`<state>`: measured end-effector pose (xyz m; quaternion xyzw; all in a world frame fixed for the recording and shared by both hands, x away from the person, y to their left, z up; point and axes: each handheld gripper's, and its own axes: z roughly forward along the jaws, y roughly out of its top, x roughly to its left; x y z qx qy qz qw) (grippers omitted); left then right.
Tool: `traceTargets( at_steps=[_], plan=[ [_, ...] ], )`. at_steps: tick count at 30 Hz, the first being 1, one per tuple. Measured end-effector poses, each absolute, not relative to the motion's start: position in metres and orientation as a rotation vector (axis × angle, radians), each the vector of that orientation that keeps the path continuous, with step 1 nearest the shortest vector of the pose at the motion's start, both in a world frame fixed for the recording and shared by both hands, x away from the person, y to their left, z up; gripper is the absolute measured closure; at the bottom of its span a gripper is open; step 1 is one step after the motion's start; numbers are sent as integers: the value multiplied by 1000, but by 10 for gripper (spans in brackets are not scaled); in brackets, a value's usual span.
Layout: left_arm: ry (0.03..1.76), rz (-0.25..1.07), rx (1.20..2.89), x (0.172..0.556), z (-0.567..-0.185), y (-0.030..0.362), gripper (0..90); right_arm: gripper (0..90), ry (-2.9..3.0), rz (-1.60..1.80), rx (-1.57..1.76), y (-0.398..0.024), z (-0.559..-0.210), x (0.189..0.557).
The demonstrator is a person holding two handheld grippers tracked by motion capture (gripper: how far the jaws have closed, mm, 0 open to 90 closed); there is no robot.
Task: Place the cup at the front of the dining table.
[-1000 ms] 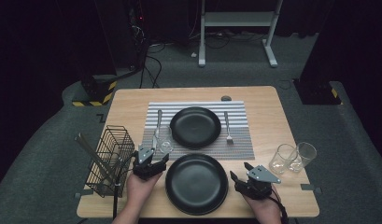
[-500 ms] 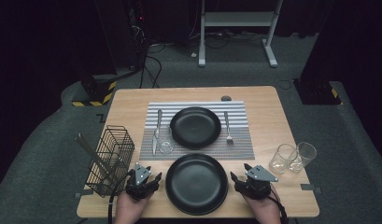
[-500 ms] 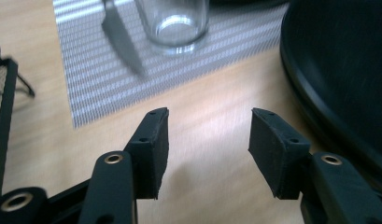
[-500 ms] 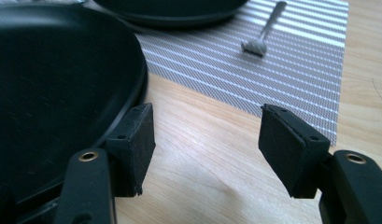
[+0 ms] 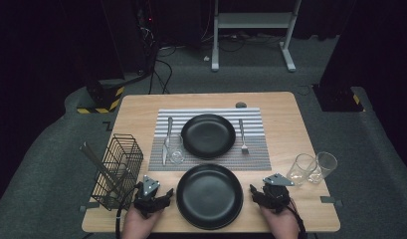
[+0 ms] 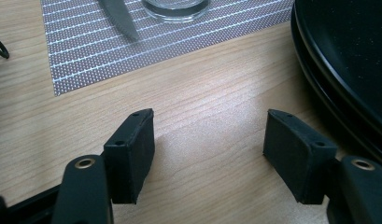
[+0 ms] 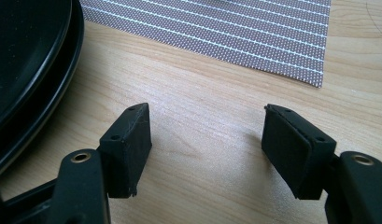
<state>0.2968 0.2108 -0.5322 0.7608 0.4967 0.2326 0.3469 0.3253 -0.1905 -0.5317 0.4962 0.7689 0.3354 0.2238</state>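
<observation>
With the left tool [image 5: 152, 197] just reopened and the right tool [image 5: 270, 195] also apart and empty, we risk bumping the near round black plate [image 5: 209, 195] between them across the wooden surface [image 5: 290, 124].

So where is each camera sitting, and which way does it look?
High view: above the person's side, looking forward and down on the table; both hands and grippers show.
Left gripper view: rides the left gripper, looking past its open jaws at the near black plate.
Right gripper view: rides the right gripper, jaws open.
All three share that plate and the striped placemat.
</observation>
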Motion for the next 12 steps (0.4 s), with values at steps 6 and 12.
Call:
traceTargets(
  at_steps=[6, 12],
  plan=[
    [1277, 592, 1982, 297, -532, 210, 304, 325, 2117, 925, 1372, -189, -532, 325],
    [1259, 580, 1993, 297, -532, 210, 281, 333, 2118, 923, 1369, -189, -532, 325]
  ],
)
